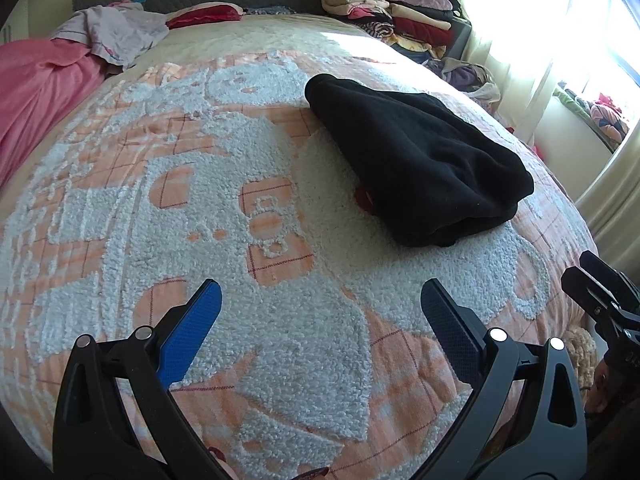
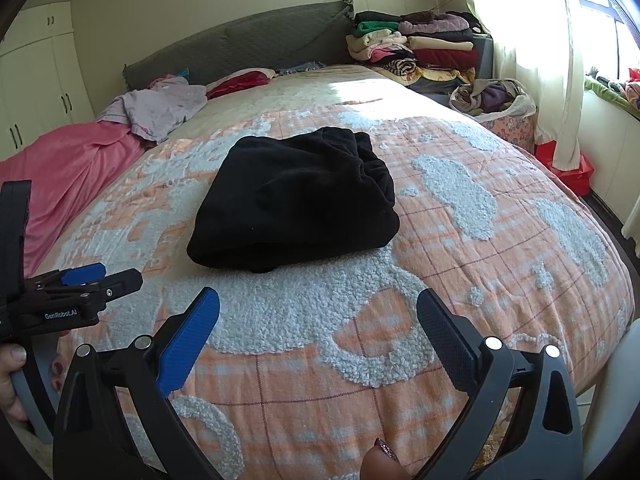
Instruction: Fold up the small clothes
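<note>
Bedroom, patterned bedspread (image 2: 460, 264), one black garment (image 2: 296, 200) folded mid-bed.
Unfolded clothes (image 2: 160, 108) wait near the headboard; left gripper (image 1: 320, 304) and right gripper (image 2: 318, 312) hover spread wide, both empty.

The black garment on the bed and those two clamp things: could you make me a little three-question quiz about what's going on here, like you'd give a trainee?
1. True or false: the left gripper is shut on the black garment.
2. Multiple choice: where does the black garment lie? A) on the patterned bedspread, B) on the stack of folded clothes by the headboard, C) on the pink blanket.
3. Fill in: the right gripper has its jaws ____.

Key
1. False: it is open, short of the garment, touching nothing.
2. A: it lies folded in a compact bundle, apart from both grippers.
3. Open: wide apart, holding nothing.
</note>
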Action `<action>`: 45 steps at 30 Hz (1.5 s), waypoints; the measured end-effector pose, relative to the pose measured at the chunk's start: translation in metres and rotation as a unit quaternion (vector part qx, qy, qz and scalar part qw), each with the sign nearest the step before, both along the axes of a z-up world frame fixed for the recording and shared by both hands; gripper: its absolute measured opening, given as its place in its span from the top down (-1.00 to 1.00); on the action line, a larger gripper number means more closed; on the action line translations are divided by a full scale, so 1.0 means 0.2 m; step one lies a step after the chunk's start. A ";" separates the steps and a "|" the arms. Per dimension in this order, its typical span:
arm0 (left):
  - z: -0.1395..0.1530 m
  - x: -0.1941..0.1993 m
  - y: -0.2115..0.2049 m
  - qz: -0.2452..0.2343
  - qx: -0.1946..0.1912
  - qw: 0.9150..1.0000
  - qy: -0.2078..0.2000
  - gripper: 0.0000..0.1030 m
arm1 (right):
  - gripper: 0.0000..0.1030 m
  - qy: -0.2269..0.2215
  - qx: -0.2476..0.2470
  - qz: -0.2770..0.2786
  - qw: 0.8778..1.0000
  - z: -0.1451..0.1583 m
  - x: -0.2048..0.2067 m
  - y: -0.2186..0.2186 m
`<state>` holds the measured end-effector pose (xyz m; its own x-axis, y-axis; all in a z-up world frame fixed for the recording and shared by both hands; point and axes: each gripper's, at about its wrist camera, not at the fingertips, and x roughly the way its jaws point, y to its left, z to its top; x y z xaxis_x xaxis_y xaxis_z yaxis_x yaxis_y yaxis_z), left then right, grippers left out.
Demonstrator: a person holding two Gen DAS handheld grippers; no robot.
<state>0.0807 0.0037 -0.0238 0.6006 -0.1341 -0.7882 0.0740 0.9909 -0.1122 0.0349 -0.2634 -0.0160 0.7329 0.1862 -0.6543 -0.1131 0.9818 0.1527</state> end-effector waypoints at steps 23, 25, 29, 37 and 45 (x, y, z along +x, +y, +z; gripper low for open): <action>0.02 0.00 0.00 0.006 0.003 1.000 -0.002 -0.82 | -0.91 -0.001 -0.004 0.001 1.000 0.01 -0.01 0.01; 0.02 0.00 0.00 0.006 0.005 1.000 -0.001 -0.82 | -0.91 -0.002 -0.005 0.001 1.000 0.01 -0.01 0.01; 0.03 -0.01 0.00 0.008 0.005 1.000 -0.002 -0.82 | -0.91 -0.001 -0.004 0.000 1.000 0.00 -0.01 0.01; 0.03 -0.01 0.00 0.014 0.005 1.000 -0.002 -0.82 | -0.91 -0.001 -0.003 0.001 1.000 0.01 -0.01 0.01; 0.03 -0.01 0.00 0.015 0.006 1.000 0.001 -0.82 | -0.91 -0.001 0.001 0.001 1.000 0.01 -0.01 0.01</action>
